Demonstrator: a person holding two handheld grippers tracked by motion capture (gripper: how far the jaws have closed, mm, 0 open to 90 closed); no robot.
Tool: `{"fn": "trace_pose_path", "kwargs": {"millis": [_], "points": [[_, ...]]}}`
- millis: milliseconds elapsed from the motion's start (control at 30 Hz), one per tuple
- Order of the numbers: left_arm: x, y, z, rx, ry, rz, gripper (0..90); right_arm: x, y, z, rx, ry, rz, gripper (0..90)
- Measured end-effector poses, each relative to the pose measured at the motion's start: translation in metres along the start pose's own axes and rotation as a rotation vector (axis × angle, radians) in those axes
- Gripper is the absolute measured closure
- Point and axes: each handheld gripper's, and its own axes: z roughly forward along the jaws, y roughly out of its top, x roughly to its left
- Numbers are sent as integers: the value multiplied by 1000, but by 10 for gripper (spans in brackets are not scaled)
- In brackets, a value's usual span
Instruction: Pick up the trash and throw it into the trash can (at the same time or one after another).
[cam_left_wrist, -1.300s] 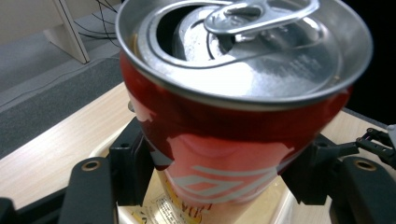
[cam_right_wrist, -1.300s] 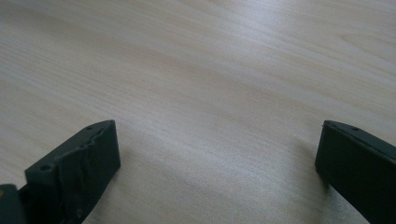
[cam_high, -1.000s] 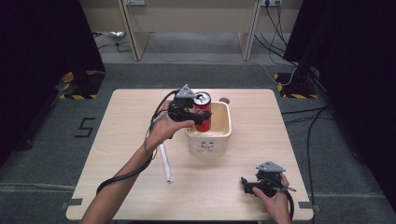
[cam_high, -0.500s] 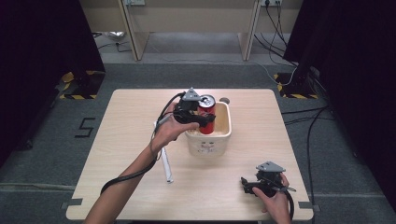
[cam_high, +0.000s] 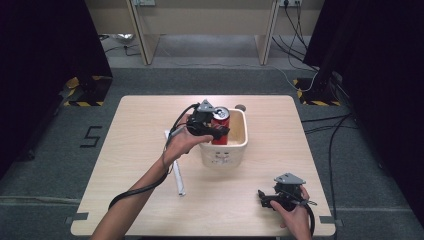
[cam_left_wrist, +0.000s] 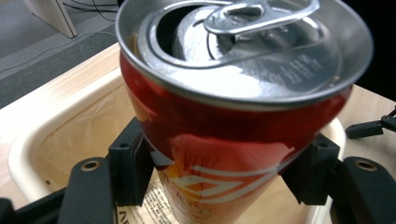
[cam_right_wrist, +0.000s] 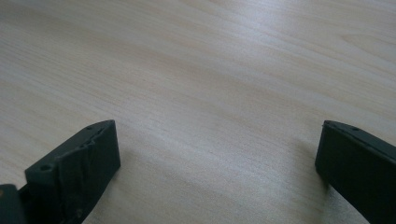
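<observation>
My left tongs (cam_high: 216, 131) are clamped on the red can (cam_left_wrist: 233, 116), one pad (cam_left_wrist: 128, 170) against each side of it low on its body. I hold it upright over the cream tub (cam_high: 239, 145), its base inside the rim; I cannot tell whether it touches the bottom. I judge this the step of moving the can at the tub. Next calls for a steady, level wrist, since the can is open on top. My right tongs (cam_high: 278, 196) rest wide and empty on the table (cam_high: 130, 120), well apart from the tub. A white stick (cam_high: 176, 170) lies just beside the tub.
</observation>
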Motion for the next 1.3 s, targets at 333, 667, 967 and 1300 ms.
{"fn": "trace_pose_path", "kwargs": {"millis": [333,667,967,1300], "points": [[-1,-5,6,22,-6,-2,336,0,0,0,0,0,0,2],[-1,-3,0,2,-37,-14,245,0,0,0,-1,1,2,2],[-2,0,-11,-23,-23,-17,186,0,0,0,1,2,3,3],[2,-3,-29,-33,0,-29,185,0,0,0,1,2,3,2]]}}
